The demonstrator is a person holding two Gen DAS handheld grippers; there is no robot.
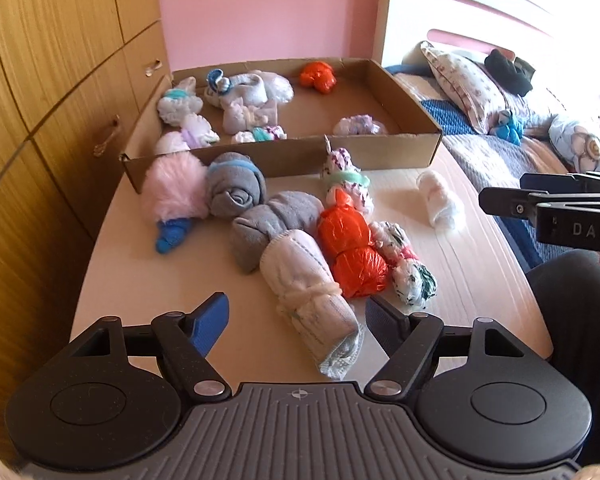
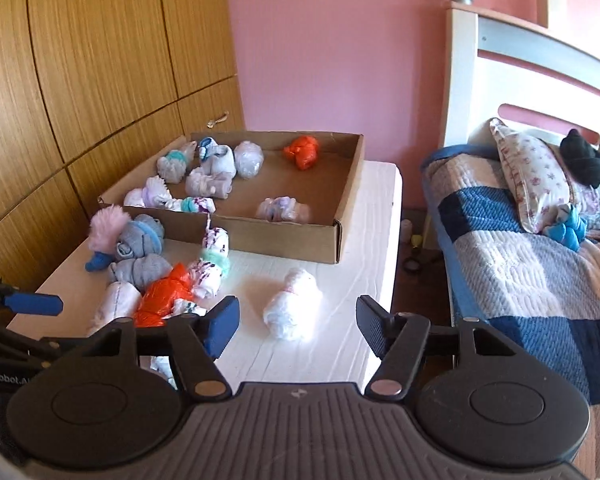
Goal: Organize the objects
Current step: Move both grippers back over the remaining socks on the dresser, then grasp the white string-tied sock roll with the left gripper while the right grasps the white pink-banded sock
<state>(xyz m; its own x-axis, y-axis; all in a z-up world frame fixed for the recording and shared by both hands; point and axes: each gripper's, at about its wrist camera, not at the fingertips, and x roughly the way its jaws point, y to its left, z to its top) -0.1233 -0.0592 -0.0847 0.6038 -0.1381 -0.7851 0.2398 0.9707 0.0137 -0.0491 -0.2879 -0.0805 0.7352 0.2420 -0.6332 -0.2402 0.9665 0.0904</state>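
A shallow cardboard box (image 1: 404, 148) (image 2: 340, 236) at the back of the white table holds several rolled sock bundles, one orange (image 1: 318, 76). More bundles lie in front of it: a fluffy pink one (image 1: 172, 190), two grey ones (image 1: 236, 184), an orange one (image 1: 350, 248) (image 2: 164, 294), a long white one (image 1: 312, 300) and a lone white one (image 1: 440, 198) (image 2: 294, 304). My left gripper (image 1: 296, 320) is open, its fingers on either side of the long white bundle's near end. My right gripper (image 2: 298, 326) is open just before the lone white bundle.
A wooden wardrobe (image 1: 40, 100) stands on the left, a pink wall (image 2: 332, 48) behind. A bed (image 2: 520, 264) with quilt, pillows and a few stray socks stands right of the table (image 2: 380, 184). The right gripper shows at the left wrist view's right edge (image 1: 500, 200).
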